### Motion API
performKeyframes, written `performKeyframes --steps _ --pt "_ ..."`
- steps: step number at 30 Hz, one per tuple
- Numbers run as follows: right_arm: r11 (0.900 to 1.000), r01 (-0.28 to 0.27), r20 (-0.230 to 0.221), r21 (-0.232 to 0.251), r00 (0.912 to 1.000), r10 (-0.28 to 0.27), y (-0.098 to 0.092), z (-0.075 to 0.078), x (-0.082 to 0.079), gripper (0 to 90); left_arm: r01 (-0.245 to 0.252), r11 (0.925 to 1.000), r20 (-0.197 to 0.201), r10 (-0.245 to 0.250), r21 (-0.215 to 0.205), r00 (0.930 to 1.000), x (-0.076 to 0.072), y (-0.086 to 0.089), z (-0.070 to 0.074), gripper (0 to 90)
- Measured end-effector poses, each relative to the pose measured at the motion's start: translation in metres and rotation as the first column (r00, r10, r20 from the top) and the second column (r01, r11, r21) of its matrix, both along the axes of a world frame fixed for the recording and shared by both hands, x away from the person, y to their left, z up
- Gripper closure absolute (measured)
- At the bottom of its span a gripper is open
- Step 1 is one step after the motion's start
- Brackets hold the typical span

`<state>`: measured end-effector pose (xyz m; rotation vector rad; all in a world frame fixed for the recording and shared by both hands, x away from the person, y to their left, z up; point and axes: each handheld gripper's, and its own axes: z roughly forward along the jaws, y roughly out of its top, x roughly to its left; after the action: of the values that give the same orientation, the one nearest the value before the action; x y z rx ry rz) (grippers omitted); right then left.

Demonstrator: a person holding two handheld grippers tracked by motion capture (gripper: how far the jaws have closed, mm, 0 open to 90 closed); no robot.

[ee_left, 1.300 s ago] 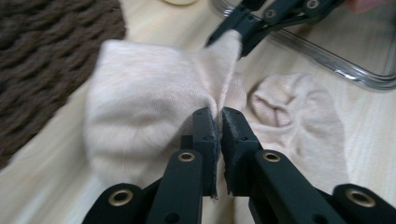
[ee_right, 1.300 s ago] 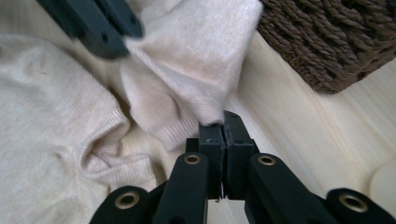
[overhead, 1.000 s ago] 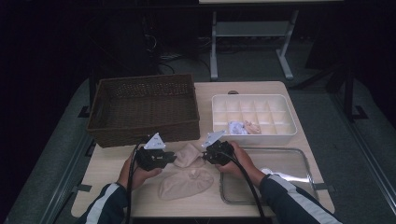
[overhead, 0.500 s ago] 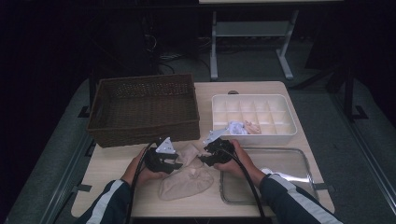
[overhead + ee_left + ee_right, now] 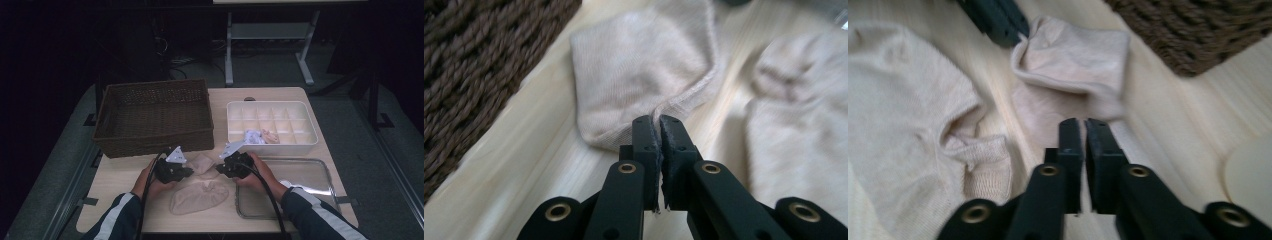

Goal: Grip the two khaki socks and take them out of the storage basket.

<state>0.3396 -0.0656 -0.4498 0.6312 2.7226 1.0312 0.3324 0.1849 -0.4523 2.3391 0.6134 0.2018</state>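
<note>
Centrally, low in the high view: small beige sock (image 5: 202, 163) on the desk (image 5: 125, 175), pinched at opposite edges, apparently for folding. Left gripper (image 5: 659, 131) and right gripper (image 5: 1082, 131) jaws just closed on fabric.

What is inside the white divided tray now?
The white divided tray holds two small bundles of cloth in its front row: a pale patterned one and a pinkish one. The other compartments look empty; the near wall hides the front row's floor.
</note>
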Motion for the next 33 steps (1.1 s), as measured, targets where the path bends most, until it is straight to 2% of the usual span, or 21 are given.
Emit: performKeyframes --steps 2,3,4,6,9,10,11,13,14,15,17,19,21,23,28,29,32,33 --pt "1.000 -0.028 -0.004 0.008 0.9996 0.028 0.004 -0.003 -0.001 88.4 0.002 0.9999 0.002 -0.002 -0.013 1.0000 0.000 0.000 0.005 86.5" --pt "1.000 -0.030 0.003 0.003 0.9995 0.030 0.006 -0.003 -0.001 88.2 0.000 0.9996 -0.003 0.000 -0.030 1.0000 0.000 0.000 0.007 86.5" --pt "0.999 -0.032 -0.004 0.008 0.9995 0.033 0.013 -0.005 -0.002 83.6 -0.001 0.9990 -0.005 0.000 -0.044 1.0000 -0.001 0.000 0.009 86.5" --pt "0.999 -0.031 0.002 0.007 0.9995 0.031 0.016 -0.006 -0.002 82.7 0.000 0.9977 -0.011 -0.001 -0.068 0.9999 -0.001 0.000 0.012 86.5" --pt "1.000 -0.024 0.003 -0.003 0.9997 0.024 0.020 -0.011 0.001 82.2 -0.010 0.9975 -0.001 0.010 -0.070 0.9999 -0.001 0.003 0.015 86.5" --pt "1.000 -0.029 0.007 -0.009 0.9995 0.029 0.019 -0.012 0.003 82.5 -0.022 0.9965 -0.003 0.021 -0.080 0.9998 -0.001 0.004 0.015 86.4" --pt "1.000 -0.021 -0.017 0.007 0.9996 0.021 0.018 -0.012 0.003 82.7 -0.030 0.9967 0.004 0.030 -0.075 0.9995 0.000 0.006 0.016 86.4" --pt "1.000 -0.023 -0.005 -0.013 0.9997 0.023 0.016 -0.011 0.004 83.2 -0.059 0.9939 0.006 0.059 -0.094 0.9982 0.002 0.011 0.018 86.4" --pt "0.999 -0.039 -0.014 -0.022 0.9992 0.038 0.014 -0.011 0.004 83.2 -0.098 0.9899 0.021 0.101 -0.103 0.9947 0.004 0.016 0.021 86.3" --pt "0.999 -0.039 -0.014 -0.022 0.9992 0.038 0.014 -0.011 0.004 83.2 -0.098 0.9899 0.021 0.101 -0.103 0.9947 0.004 0.016 0.021 86.3" --pt "0.998 -0.060 -0.011 -0.035 0.9981 0.060 0.011 -0.010 0.005 82.8 -0.134 0.9813 0.019 0.138 -0.138 0.9902 0.006 0.023 0.024 86.3" --pt "0.996 -0.076 -0.021 -0.041 0.9969 0.076 0.007 -0.009 0.005 82.4 -0.165 0.9770 0.040 0.171 -0.135 0.9844 0.007 0.027 0.027 86.3" --pt "0.997 -0.068 -0.033 -0.046 0.9973 0.066 -0.001 -0.008 0.008 82.3 -0.179 0.9743 0.046 0.186 -0.137 0.9814 0.008 0.031 0.028 86.4" --pt "0.996 -0.067 -0.026 -0.059 0.9975 0.065 -0.003 -0.008 0.009 82.4 -0.205 0.9721 0.049 0.211 -0.114 0.9762 0.009 0.033 0.028 86.4" --pt "0.994 -0.040 0.001 -0.101 0.9992 0.040 -0.006 -0.006 0.010 78.8 -0.215 0.9710 0.037 0.220 -0.104 0.9749 0.009 0.034 0.025 86.2" --pt "0.993 -0.037 0.015 -0.111 0.9991 0.039 -0.006 -0.005 0.011 76.9 -0.213 0.9729 0.039 0.217 -0.089 0.9754 0.009 0.034 0.024 86.2" --pt "0.992 0.028 0.048 -0.126 0.9986 -0.022 -0.008 -0.004 0.012 76.8 -0.227 0.9693 0.019 0.229 -0.096 0.9731 0.009 0.038 0.021 85.8" --pt "0.992 0.029 0.058 -0.121 0.9981 -0.022 -0.010 -0.002 0.012 78.8 -0.233 0.9676 0.014 0.235 -0.098 0.9718 0.009 0.039 0.020 85.3"
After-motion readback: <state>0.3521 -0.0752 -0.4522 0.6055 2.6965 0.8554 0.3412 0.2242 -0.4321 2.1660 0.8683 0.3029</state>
